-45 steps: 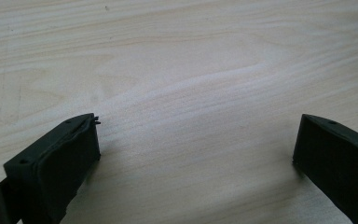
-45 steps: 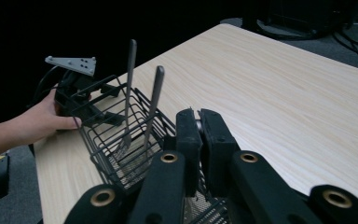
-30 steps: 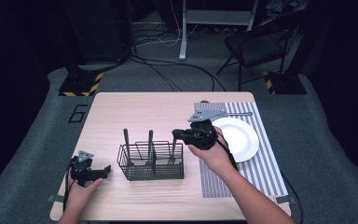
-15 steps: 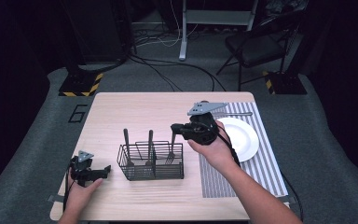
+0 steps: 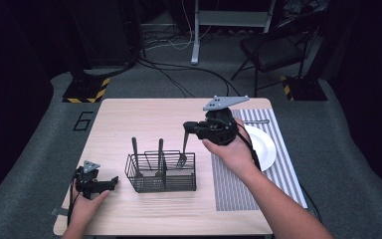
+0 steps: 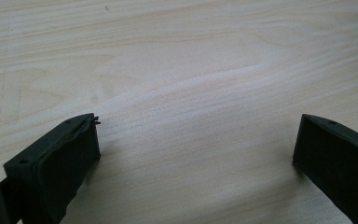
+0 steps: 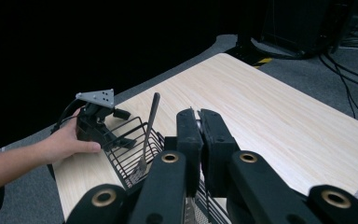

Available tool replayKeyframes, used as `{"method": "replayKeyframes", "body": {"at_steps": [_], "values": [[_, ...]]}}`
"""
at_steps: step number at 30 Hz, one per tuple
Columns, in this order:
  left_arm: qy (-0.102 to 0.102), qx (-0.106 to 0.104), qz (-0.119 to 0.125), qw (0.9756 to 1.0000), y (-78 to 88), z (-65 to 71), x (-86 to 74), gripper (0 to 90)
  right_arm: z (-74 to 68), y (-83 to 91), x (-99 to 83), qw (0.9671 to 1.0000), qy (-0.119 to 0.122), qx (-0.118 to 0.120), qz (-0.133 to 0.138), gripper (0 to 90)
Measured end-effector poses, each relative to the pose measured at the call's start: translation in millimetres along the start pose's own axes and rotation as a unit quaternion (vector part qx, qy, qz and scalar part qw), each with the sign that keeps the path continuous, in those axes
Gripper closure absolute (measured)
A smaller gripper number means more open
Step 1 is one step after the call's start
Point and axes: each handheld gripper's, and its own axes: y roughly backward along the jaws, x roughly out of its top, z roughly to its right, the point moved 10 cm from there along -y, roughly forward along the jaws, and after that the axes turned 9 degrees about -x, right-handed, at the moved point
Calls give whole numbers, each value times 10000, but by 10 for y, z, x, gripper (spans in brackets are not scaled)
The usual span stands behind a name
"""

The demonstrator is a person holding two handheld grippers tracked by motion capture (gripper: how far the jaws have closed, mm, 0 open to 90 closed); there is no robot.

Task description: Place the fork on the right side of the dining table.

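Observation:
My right gripper [image 5: 187, 126] hovers above the right end of a black wire basket [image 5: 161, 184], shut on the handle of a metal fork [image 5: 184, 149]. The fork hangs tines down, its tines about level with the basket's top rim. In the right gripper view the jaws [image 7: 199, 126] are pressed together with a thin strip of metal between them. Two more utensils [image 5: 135, 152] [image 5: 160, 152] stand upright in the basket. My left gripper [image 5: 110, 182] rests on the table left of the basket, open; its jaws [image 6: 196, 149] stand wide apart over bare wood.
A white plate [image 5: 263, 149] lies on a striped placemat [image 5: 238, 189] at the table's right side, with a utensil [image 5: 256, 121] at the mat's far edge. A chair and cables stand on the floor beyond the table.
My right gripper has risen with the fork, drawing it up out of the basket. The left gripper has stayed where it was.

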Motion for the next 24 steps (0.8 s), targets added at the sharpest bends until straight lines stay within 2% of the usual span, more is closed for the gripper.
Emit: {"method": "replayKeyframes", "body": {"at_steps": [10,17,24], "values": [[0,1,2,10000,0,0,0,1,72,156,158,9999,-95,-73,108,870],[-1,2,1,10000,0,0,0,1,174,337,288,9994,-99,-206,255,870],[0,1,2,10000,0,0,0,1,290,493,344,9988,-129,-343,329,870]]}}
